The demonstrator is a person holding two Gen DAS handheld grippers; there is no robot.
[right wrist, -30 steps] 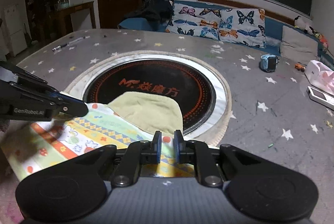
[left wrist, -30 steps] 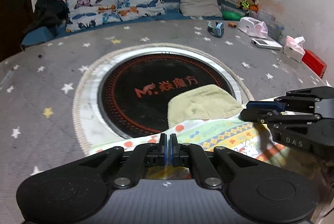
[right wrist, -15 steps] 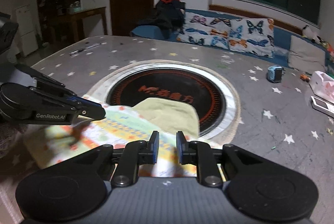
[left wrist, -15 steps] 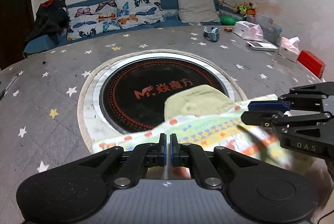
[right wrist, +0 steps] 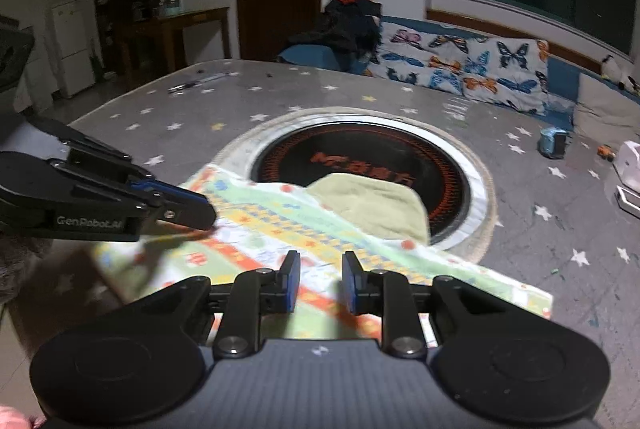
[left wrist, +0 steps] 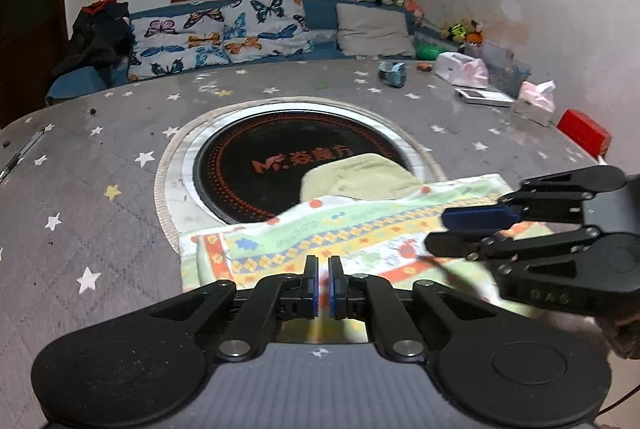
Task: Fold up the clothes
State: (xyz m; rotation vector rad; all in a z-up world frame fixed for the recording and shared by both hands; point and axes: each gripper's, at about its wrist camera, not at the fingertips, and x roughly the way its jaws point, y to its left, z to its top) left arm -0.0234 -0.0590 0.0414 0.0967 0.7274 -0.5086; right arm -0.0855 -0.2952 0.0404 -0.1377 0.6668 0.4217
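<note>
A colourful patterned garment (left wrist: 320, 233) lies flat on the grey star-print table, its pale green lining (left wrist: 360, 177) folded out over the black round mat. It also shows in the right wrist view (right wrist: 320, 229). My left gripper (left wrist: 323, 283) hovers over the garment's near edge, its jaws a narrow slit apart with nothing between them. My right gripper (right wrist: 318, 281) is open above the garment. In the left wrist view the right gripper (left wrist: 436, 229) is at the right with its fingers spread.
A black round mat (left wrist: 304, 165) with orange lettering sits mid-table. A blue watch (left wrist: 392, 73), tissue packs (left wrist: 536, 101), a red box (left wrist: 584, 135) and a white device (left wrist: 482, 96) lie at the far right. A pen (left wrist: 20, 157) lies far left. Butterfly cushions (left wrist: 224, 29) line the bench behind.
Both grippers rose and drew back from the garment. The right gripper's jaws opened wide and let the garment go; the left jaws parted slightly. The garment now lies flat.
</note>
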